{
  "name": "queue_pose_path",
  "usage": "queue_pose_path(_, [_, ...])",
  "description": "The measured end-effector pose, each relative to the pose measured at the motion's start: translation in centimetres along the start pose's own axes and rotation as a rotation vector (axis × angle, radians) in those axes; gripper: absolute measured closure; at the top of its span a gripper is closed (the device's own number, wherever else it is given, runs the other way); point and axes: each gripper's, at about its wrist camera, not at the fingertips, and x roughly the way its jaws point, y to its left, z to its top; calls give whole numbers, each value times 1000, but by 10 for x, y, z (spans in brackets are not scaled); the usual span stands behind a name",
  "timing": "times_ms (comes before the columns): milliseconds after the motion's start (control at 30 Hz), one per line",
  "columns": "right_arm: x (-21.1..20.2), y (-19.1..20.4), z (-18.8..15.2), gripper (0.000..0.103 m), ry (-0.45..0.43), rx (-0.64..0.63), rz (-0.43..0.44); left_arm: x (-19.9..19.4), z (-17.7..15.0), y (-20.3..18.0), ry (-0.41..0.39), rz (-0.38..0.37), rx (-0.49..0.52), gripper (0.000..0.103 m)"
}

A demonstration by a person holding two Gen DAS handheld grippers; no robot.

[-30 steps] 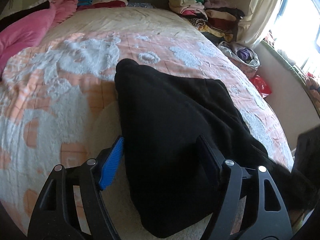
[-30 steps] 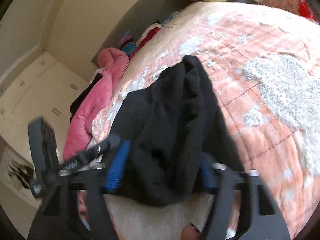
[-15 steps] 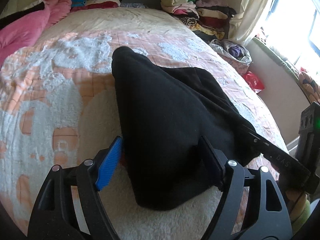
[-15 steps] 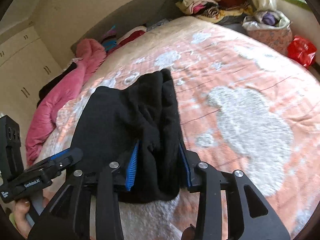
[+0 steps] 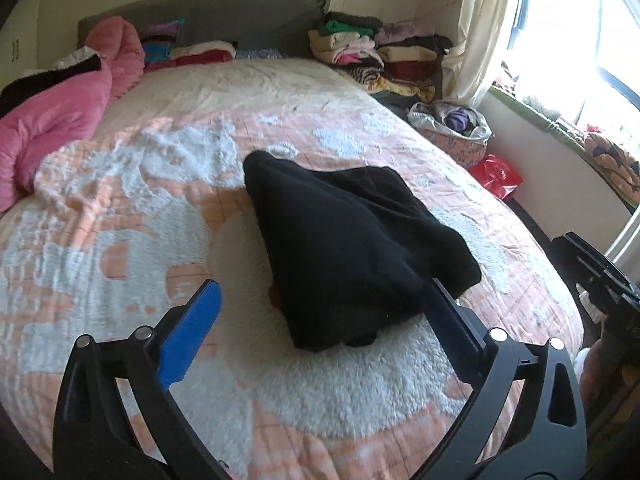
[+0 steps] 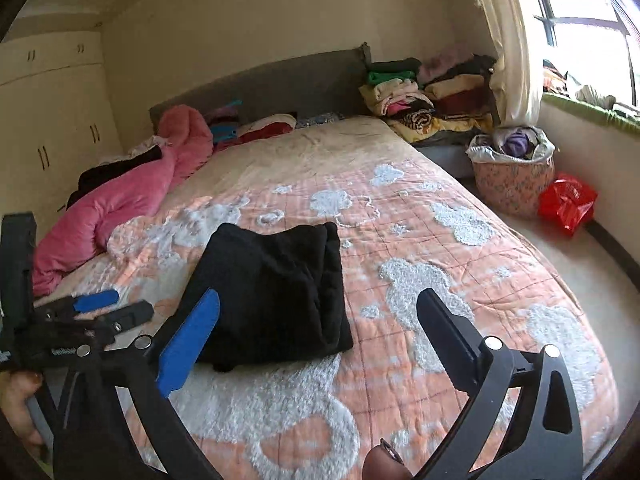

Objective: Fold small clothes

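Note:
A black garment (image 5: 344, 248) lies folded in a compact bundle on the orange-and-white bedspread (image 5: 120, 216); it also shows in the right wrist view (image 6: 272, 284). My left gripper (image 5: 320, 312) is open and empty, held just short of the bundle's near edge. My right gripper (image 6: 316, 320) is open and empty, drawn back above the bundle's near right corner. The left gripper also shows at the left edge of the right wrist view (image 6: 108, 304).
A pink quilt (image 6: 120, 196) lies along the bed's left side. Stacks of folded clothes (image 6: 424, 92) sit at the far right by the headboard. A laundry basket (image 6: 512, 168) and a red bag (image 6: 568, 204) stand on the floor to the right.
My right gripper has opened and let go of the black garment. Both grippers have pulled back from it, and the bundle now rests flat on the bed.

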Motion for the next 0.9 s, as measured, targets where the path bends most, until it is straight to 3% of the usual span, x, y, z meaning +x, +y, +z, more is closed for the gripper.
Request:
queue_pose_path(367, [-30, 26, -29, 4, 8, -84, -39, -41, -33, 6, -34, 42, 22, 9])
queue_pose_path(633, [-41, 37, -63, 4, 1, -117, -69, -42, -64, 15, -56, 69, -8, 9])
queue_pose_path(900, [-24, 39, -88, 4, 71, -127, -106, -34, -83, 17, -34, 65, -15, 9])
